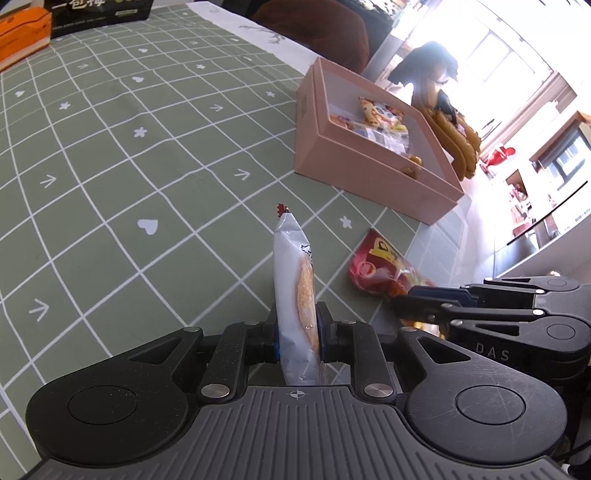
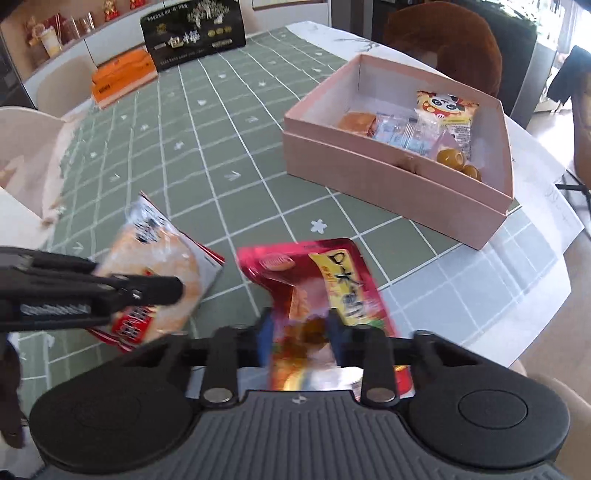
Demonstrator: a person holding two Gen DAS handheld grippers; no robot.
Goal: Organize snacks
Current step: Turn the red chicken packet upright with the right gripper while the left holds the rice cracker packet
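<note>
Several snacks already lie in the pink box (image 2: 399, 184); two are left, both off the tablecloth (image 1: 110, 166). The left gripper (image 1: 297, 332) pinches a silver packet (image 1: 295, 295) edge-on, long axis toward the far side; the right gripper (image 2: 301, 332) seems clamped on the red packet (image 2: 325, 280), pointing boxward.

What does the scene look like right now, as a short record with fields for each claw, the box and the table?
left claw: shut on white rice-cracker packet, held edge-up
right claw: shut on red snack packet
pink box: open, several snacks already inside
table: green grid cloth, orange box and black box at far end
</note>
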